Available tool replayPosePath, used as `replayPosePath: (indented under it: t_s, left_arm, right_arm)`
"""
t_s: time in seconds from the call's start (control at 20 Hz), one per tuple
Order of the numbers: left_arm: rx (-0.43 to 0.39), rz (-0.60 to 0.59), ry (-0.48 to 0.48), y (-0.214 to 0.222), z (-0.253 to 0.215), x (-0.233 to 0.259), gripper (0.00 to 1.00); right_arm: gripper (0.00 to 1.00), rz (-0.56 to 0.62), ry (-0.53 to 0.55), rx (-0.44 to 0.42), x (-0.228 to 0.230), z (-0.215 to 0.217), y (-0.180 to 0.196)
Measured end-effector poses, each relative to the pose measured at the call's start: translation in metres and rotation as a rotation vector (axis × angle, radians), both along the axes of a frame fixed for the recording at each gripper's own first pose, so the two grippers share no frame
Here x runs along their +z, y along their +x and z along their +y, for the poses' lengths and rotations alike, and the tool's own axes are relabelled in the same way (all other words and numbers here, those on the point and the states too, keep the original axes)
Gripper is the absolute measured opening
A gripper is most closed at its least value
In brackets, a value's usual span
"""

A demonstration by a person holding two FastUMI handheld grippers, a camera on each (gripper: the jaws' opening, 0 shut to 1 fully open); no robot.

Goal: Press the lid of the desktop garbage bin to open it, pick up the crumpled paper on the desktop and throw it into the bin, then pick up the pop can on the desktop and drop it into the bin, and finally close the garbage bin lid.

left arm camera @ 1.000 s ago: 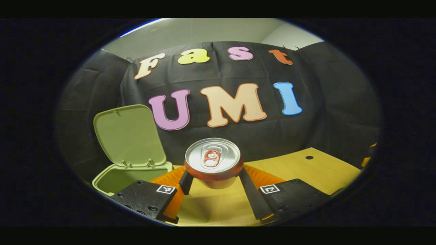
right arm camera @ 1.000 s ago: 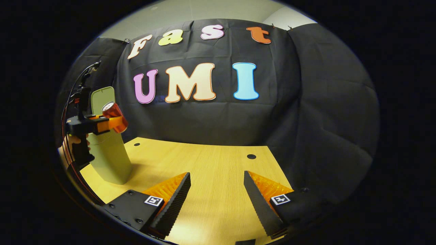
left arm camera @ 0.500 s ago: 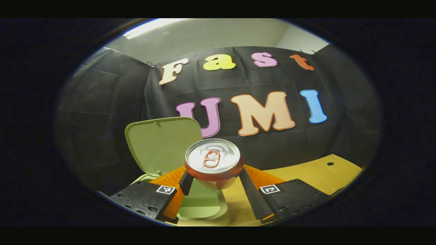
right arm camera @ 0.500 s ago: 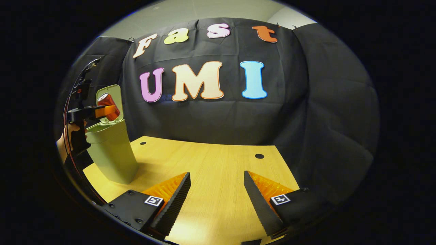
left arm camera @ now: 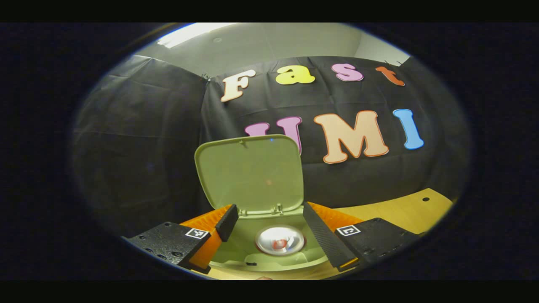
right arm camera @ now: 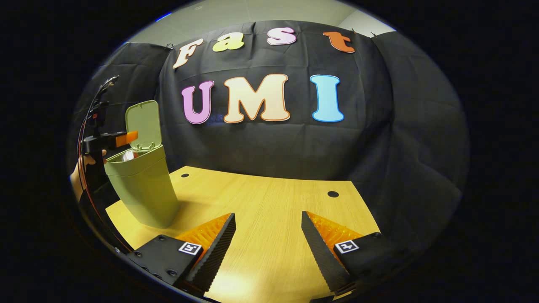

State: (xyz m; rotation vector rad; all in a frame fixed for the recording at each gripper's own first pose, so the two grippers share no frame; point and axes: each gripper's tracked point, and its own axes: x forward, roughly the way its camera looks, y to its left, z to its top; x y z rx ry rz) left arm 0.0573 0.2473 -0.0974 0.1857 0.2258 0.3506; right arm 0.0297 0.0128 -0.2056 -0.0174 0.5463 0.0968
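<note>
The green desktop bin (left arm camera: 269, 259) stands with its lid (left arm camera: 252, 172) raised. Inside it I see the silver top of the pop can (left arm camera: 280, 240), below the fingers. My left gripper (left arm camera: 269, 223) hovers open right over the bin's mouth, nothing between its fingers. In the right gripper view the same bin (right arm camera: 143, 189) stands at the table's left end, lid (right arm camera: 144, 124) up, with the can's top (right arm camera: 127, 156) just visible at the rim and the left gripper (right arm camera: 126, 137) above it, held by a hand (right arm camera: 86, 162). My right gripper (right arm camera: 268, 235) is open over the wooden table (right arm camera: 261, 202), away from the bin.
The table (left arm camera: 404, 210) carries small dark holes (right arm camera: 332, 194) near its far edge. Black cloth walls close the booth behind and at both sides. Cables (right arm camera: 90, 105) rise from the left gripper.
The left gripper carried the can left over the bin's mouth, opened, and the can dropped inside. The right gripper has turned a little; its fingers stay open.
</note>
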Motion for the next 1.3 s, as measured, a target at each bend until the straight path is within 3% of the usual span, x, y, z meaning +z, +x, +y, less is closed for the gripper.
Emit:
replayPosePath:
  t_s: [0.1,0.15,0.4,0.45,0.5,0.55,0.6,0.65,0.7,0.8,0.85,1.05,1.1,1.3]
  left_arm:
    - [-0.014,-0.031,-0.004,0.003,0.006,0.016,0.99]
    - [-0.018,-0.05,-0.011,0.005,0.01,0.027,0.93]
    - [-0.066,-0.147,-0.052,0.031,0.031,0.084,0.93]
    - [-0.075,-0.155,-0.063,0.039,0.035,0.092,0.99]
    - [-0.086,-0.169,-0.076,0.049,0.038,0.1,0.86]
    - [-0.098,-0.178,-0.085,0.057,0.042,0.107,0.99]
    - [-0.104,-0.18,-0.085,0.066,0.047,0.115,0.92]
    - [-0.104,-0.18,-0.078,0.076,0.053,0.119,0.92]
    - [-0.107,-0.178,-0.069,0.085,0.058,0.123,0.99]
    - [-0.115,-0.148,-0.072,0.101,0.064,0.121,0.99]
    - [-0.118,-0.121,-0.087,0.108,0.067,0.116,0.92]
    - [-0.107,-0.026,-0.185,0.121,0.075,0.092,0.93]
    - [-0.103,-0.01,-0.184,0.121,0.076,0.088,0.99]
    - [-0.127,0.012,-0.143,0.107,0.065,0.088,0.97]
  right_arm:
    - [0.99,-0.001,0.005,-0.01,0.0,0.01,0.0]
    - [0.99,-0.004,0.007,-0.02,-0.001,0.015,-0.001]
    - [0.98,-0.018,0.028,-0.072,-0.004,0.041,-0.007]
    - [0.99,-0.016,0.025,-0.077,-0.006,0.046,-0.009]
    - [0.99,-0.016,0.016,-0.082,-0.007,0.048,-0.01]
    - [0.99,-0.014,0.009,-0.088,-0.009,0.05,-0.01]
    - [0.99,-0.012,0.01,-0.095,-0.009,0.052,-0.01]
    - [0.99,-0.011,0.013,-0.103,-0.01,0.053,-0.009]
    - [0.99,-0.011,0.015,-0.114,-0.01,0.053,-0.009]
    - [0.99,-0.009,0.02,-0.134,-0.01,0.05,-0.009]
    - [0.99,-0.006,0.024,-0.142,-0.012,0.049,-0.011]
    - [0.99,0.01,0.027,-0.175,-0.017,0.039,-0.021]
    - [0.99,0.016,0.025,-0.18,-0.018,0.037,-0.023]
    - [0.99,0.028,0.027,-0.176,-0.021,0.03,-0.03]
